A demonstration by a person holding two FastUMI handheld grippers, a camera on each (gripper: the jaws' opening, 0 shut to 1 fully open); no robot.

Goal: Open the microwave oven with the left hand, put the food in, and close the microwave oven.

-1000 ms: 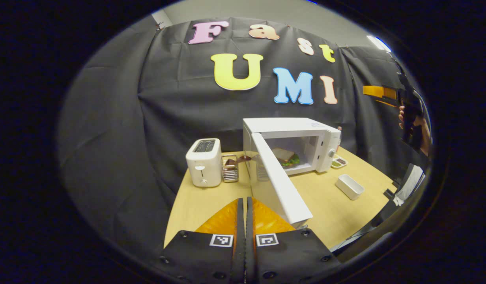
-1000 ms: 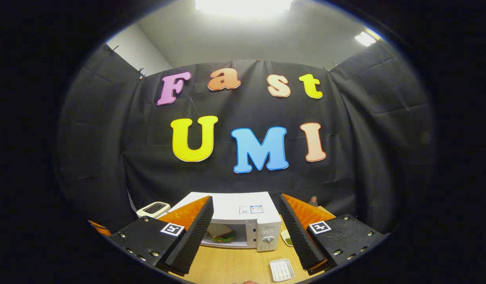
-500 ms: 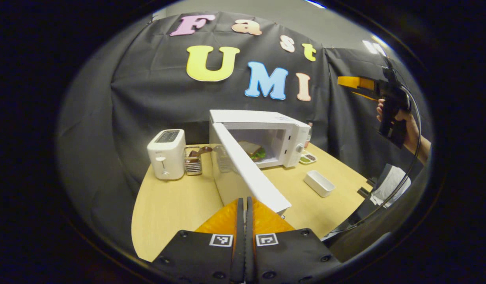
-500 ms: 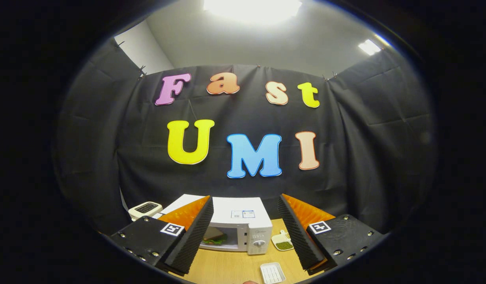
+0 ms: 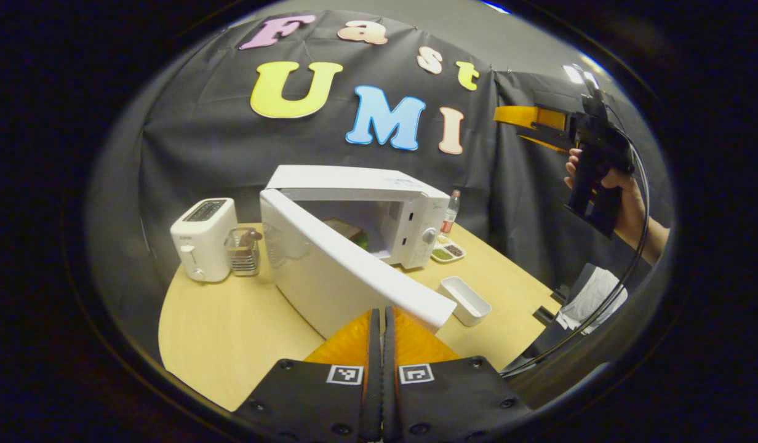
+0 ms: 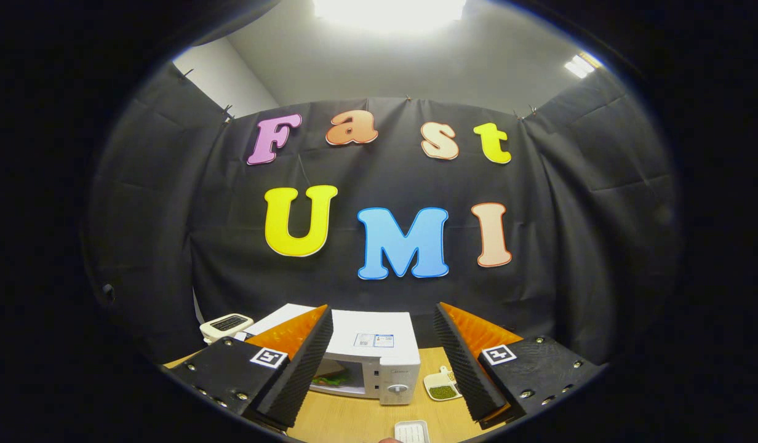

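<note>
With the food (image 5: pixel 353 232) already inside the microwave oven (image 5: pixel 379 209) near the desk's (image 5: pixel 231 332) far edge, the clenched, empty left tool (image 5: pixel 382 326) should push the half-open door (image 5: pixel 342 277) steadily near its free edge until it latches, while the released right tool (image 6: pixel 382 357) keeps clear above.

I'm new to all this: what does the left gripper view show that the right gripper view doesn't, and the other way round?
Left gripper view: the microwave door's broad outer face, a wire utensil rack beside the toaster, a bottle, a hand holding the right hand-held gripper high, and the left hand-held gripper shut.
Right gripper view: the right hand-held gripper's spread fingers up close, and a broad ceiling light.
Both: microwave, sandwich inside, toaster, green-filled dish, white tray, table.
</note>
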